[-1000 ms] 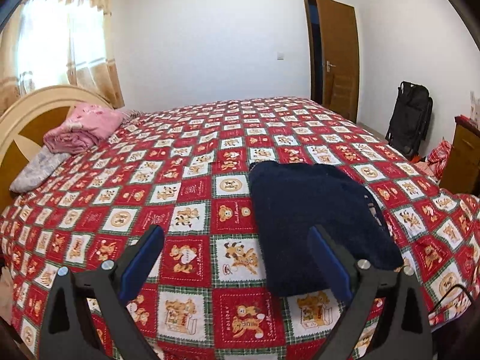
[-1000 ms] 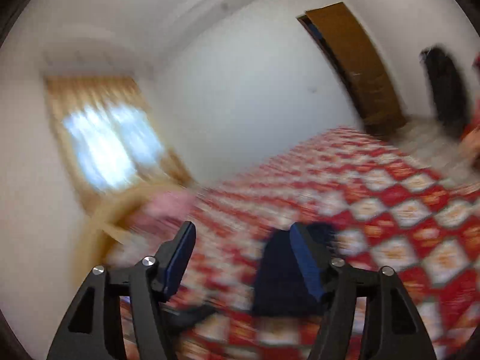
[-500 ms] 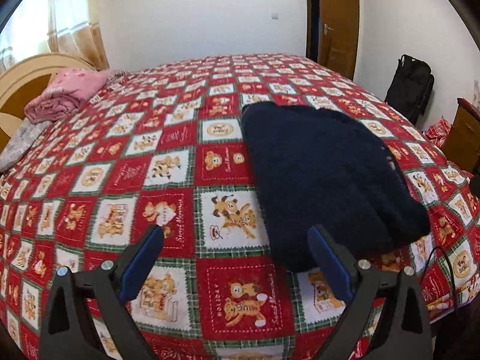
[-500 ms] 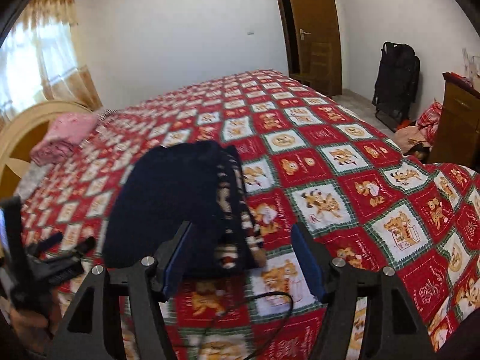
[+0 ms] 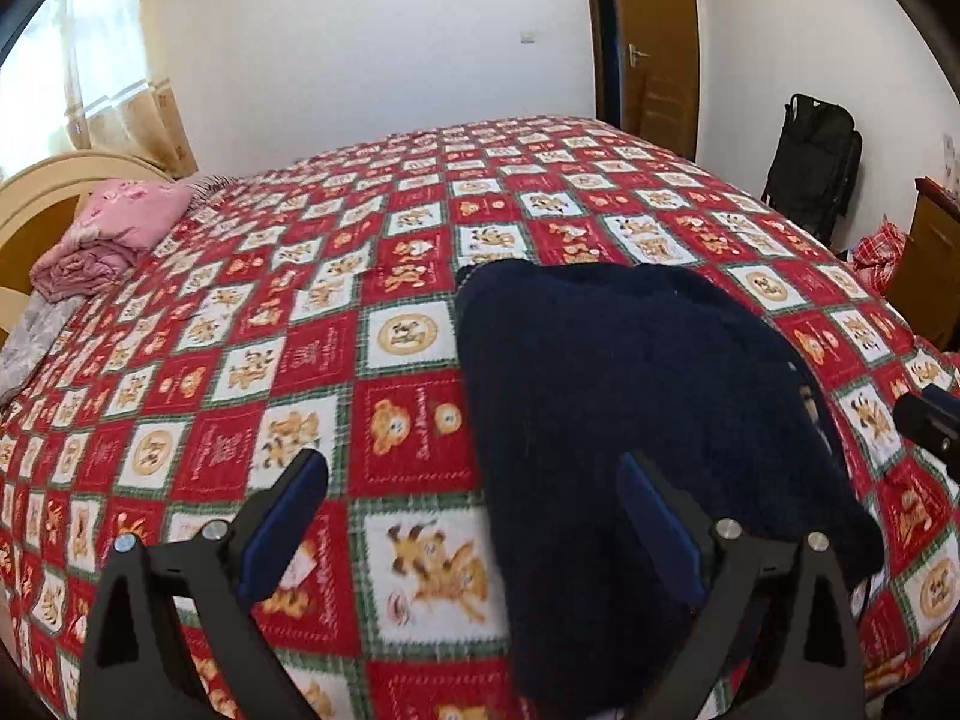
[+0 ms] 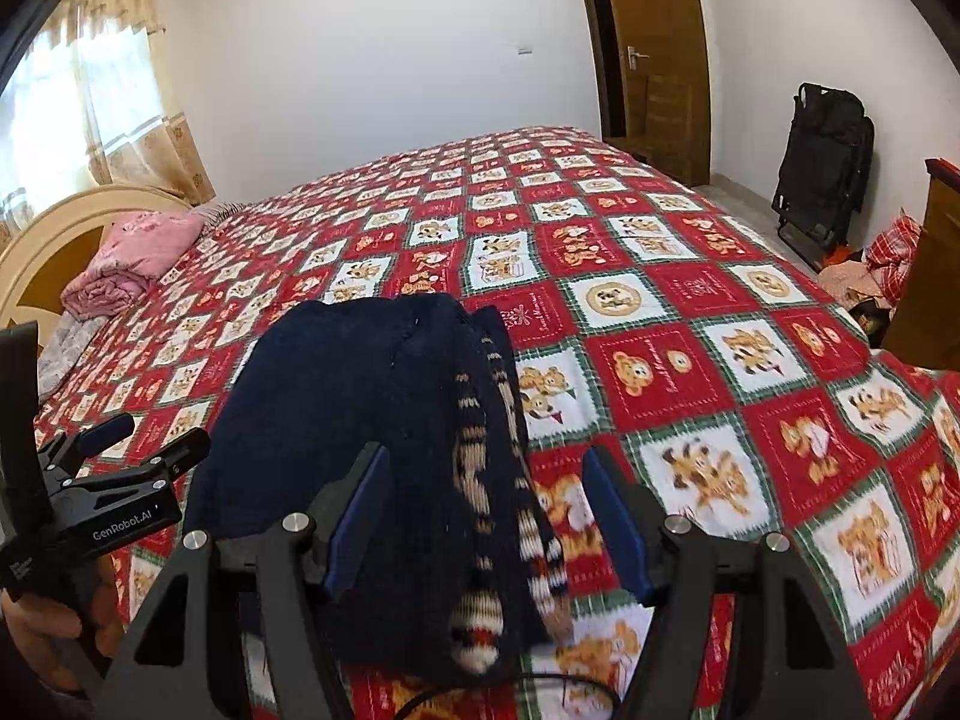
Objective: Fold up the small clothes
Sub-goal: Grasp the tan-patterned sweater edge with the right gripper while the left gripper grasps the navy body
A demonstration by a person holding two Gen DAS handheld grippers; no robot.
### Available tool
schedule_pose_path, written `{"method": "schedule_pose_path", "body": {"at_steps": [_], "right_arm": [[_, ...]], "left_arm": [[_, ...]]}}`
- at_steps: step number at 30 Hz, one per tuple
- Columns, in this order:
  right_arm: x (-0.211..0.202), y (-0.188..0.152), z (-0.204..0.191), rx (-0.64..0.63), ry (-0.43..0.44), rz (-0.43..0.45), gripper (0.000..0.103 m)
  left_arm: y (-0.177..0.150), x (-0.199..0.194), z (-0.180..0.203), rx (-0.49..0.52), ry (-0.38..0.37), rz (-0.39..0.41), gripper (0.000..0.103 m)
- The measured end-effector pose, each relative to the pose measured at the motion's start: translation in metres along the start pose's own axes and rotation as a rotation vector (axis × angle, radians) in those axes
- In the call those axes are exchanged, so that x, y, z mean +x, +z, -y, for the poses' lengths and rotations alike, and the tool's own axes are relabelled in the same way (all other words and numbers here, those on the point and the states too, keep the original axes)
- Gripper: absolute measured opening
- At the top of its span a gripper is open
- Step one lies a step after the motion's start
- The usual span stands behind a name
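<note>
A dark navy knitted garment lies flat on the red patterned bedspread near the bed's front edge. It also shows in the right wrist view, with a striped tan, white and navy edge on its right side. My left gripper is open and empty, above the garment's near left edge. My right gripper is open and empty, above the striped edge. The left gripper also shows in the right wrist view, at the far left.
A folded pink blanket and a grey cloth lie by the headboard at the left. A black bag, a wooden cabinet and a door stand to the right. A black cable runs at the bed's front edge.
Both grippers have come closer to the navy garment and lower over the bed. The right view has swung from the ceiling down to the garment. Both stay open.
</note>
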State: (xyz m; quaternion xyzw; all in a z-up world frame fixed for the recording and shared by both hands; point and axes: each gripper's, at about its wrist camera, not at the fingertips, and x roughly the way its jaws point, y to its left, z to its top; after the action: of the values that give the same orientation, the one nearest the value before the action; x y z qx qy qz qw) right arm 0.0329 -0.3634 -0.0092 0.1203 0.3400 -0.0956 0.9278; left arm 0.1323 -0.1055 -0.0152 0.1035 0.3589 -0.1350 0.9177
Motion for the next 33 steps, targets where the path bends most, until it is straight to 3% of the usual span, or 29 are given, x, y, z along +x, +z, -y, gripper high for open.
{"method": "schedule_pose_path", "body": {"at_steps": [12,21,23,29,33], "right_arm": [[0.034,0.010,0.007,0.021,0.045,-0.064,0.067],[0.053,0.029,0.023,0.104,0.118,-0.083,0.067],[0.064,0.036,0.020,0.096,0.146,-0.089,0.067],[0.121,0.041,0.009,0.076,0.147,-0.227,0.068],[0.135,0.037,0.008,0.082,0.133,-0.246,0.083]], "left_arm": [[0.019,0.044,0.016,0.017,-0.015,-0.081,0.099],[0.020,0.064,0.026,-0.016,-0.103,-0.155,0.101],[0.023,0.070,0.027,-0.034,-0.131,-0.173,0.102],[0.022,0.089,0.014,-0.153,-0.215,-0.270,0.103],[0.016,0.107,0.000,-0.285,-0.317,-0.352,0.103]]}}
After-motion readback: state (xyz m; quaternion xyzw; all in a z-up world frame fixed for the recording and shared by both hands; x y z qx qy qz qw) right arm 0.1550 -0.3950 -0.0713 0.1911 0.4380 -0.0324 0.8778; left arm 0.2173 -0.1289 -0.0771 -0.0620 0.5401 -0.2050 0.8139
